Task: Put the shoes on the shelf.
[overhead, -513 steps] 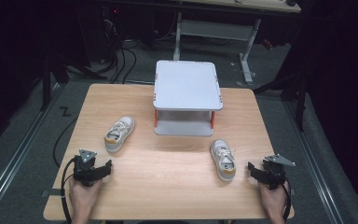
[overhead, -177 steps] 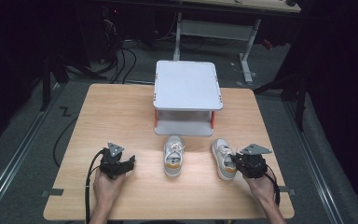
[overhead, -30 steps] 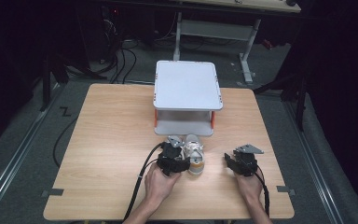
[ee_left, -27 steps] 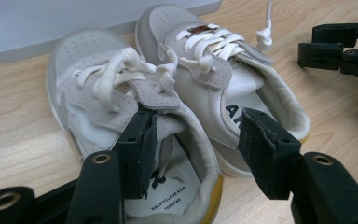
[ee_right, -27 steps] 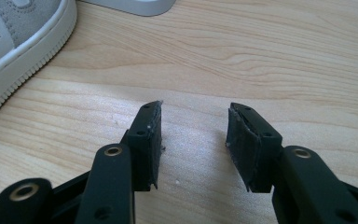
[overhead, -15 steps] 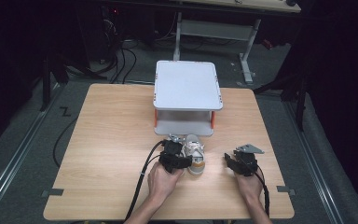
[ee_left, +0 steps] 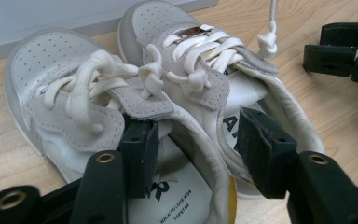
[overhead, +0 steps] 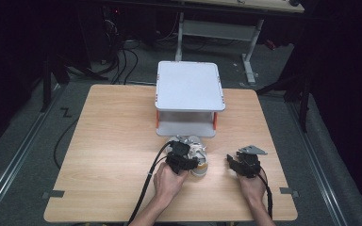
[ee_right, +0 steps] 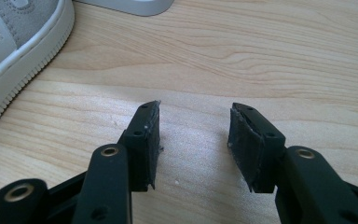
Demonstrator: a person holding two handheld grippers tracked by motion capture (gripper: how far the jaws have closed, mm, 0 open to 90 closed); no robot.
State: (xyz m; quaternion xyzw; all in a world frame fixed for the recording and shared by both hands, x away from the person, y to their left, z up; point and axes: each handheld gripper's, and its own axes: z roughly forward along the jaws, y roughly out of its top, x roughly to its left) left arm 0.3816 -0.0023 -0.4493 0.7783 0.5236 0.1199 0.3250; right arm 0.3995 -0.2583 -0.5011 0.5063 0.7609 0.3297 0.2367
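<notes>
- Left gripper (ee_left: pixel 193 140): its jaws straddle the touching collars of two shoes; one jaw sits inside the left shoe (ee_left: pixel 74 116), the other inside the right shoe (ee_left: pixel 223 93).
- Jaw state, left: they have just been closing a little with both collars between them; whether the pads press the collars cannot be told.
- Left hand (overhead: pixel 167 181): comes up from the near table edge, forearm angled slightly rightward, with the gripper at the shoes' heels in the high view and pointing toward the shelf (overhead: pixel 188 89).
- Shoes: side by side ahead of the left gripper, toes toward the shelf, heels toward the hand, soles on the table (overhead: pixel 113 141).
- Right gripper (ee_right: pixel 193 140): jaws spread with bare wood between them; they have just been opening a little.
- Right hand (overhead: pixel 250 186): rests low on the table, well to the right of the shoes, gripper (overhead: pixel 238 164) pointing forward.
- In the right gripper view, a shoe's sole edge lies ahead and left of the jaws.
</notes>
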